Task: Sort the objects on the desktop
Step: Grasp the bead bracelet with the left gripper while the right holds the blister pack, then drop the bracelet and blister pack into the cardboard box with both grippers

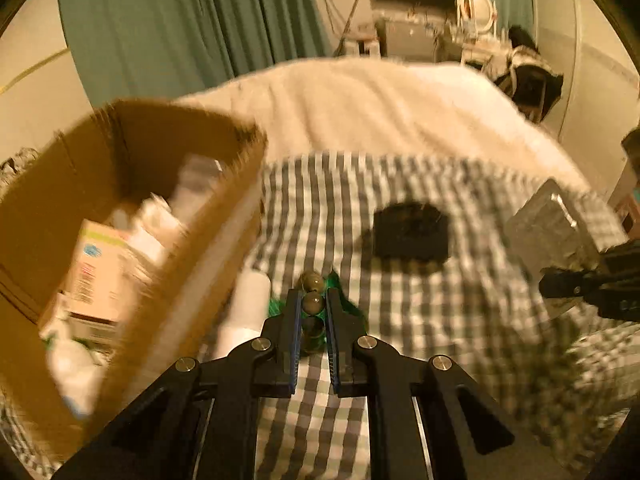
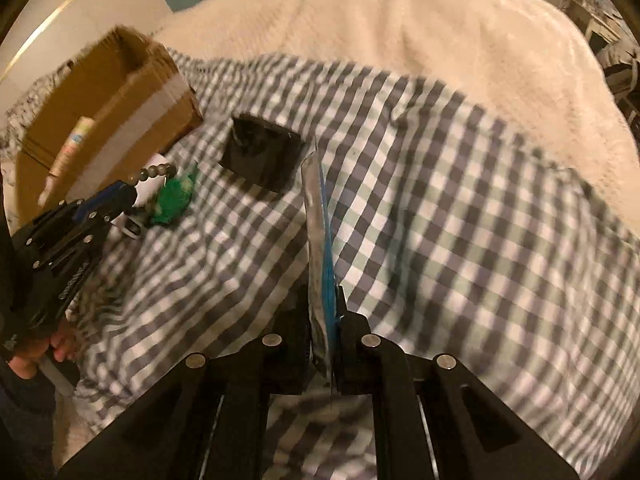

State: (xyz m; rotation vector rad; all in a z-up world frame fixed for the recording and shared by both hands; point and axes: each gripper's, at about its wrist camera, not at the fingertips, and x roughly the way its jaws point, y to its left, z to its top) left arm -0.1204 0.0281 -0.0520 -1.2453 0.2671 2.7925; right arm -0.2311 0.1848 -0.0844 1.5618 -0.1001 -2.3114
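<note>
I'm working over a grey-and-white checked cloth (image 2: 440,200), wrinkled, lying on a fluffy cream blanket (image 1: 380,96); teal curtains (image 1: 192,24) are hanging behind, cluttered furniture far back. A brown cardboard box (image 1: 132,184), rough torn rim, is sitting at the left holding cartons and white bottles. My left gripper (image 1: 312,304) is clamping a string of round olive beads (image 1: 312,303) with a green tassel (image 2: 174,200), just beside the box. My right gripper (image 2: 324,320) is pinching a flat, thin silvery packet (image 2: 316,216) with a blue edge, held upright. A black blocky object (image 2: 260,152) is resting on the cloth between them.
</note>
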